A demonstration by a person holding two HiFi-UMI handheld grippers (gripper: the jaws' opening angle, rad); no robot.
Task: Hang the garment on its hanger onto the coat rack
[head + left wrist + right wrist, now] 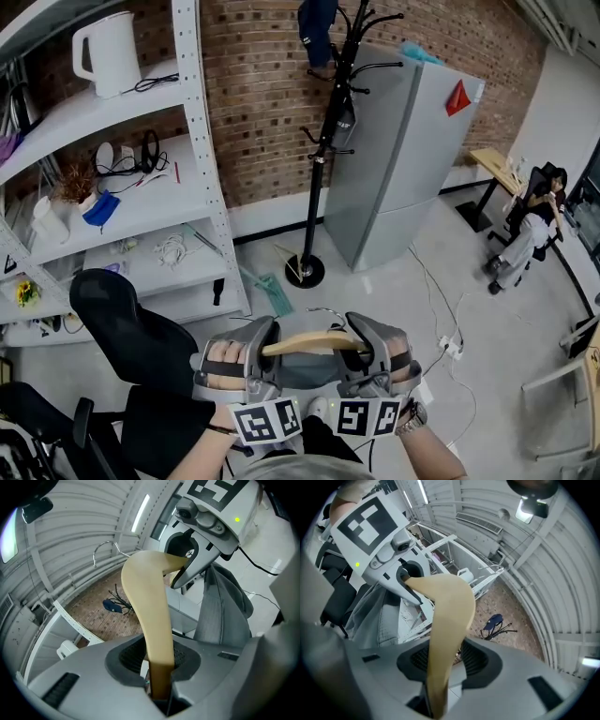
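Note:
A wooden hanger [309, 345] with a grey garment [309, 371] draped under it hangs level between my two grippers, low in the head view. My left gripper [262, 348] is shut on the hanger's left arm [147, 616], and the metal hook [105, 550] shows beyond it. On the other arm [447, 616], my right gripper [362, 345] is shut. The grey cloth [220, 606] hangs beside the jaws. The black coat rack [323, 141] stands ahead against the brick wall, with a dark blue item [317, 28] on its top pegs, well apart from the hanger.
White metal shelving [202, 141] with a kettle [108, 52] stands left of the rack. A grey fridge [403, 159] is right of it. A black office chair [131, 337] sits at my left. Cables [441, 319] lie on the floor; a seated person [530, 225] is far right.

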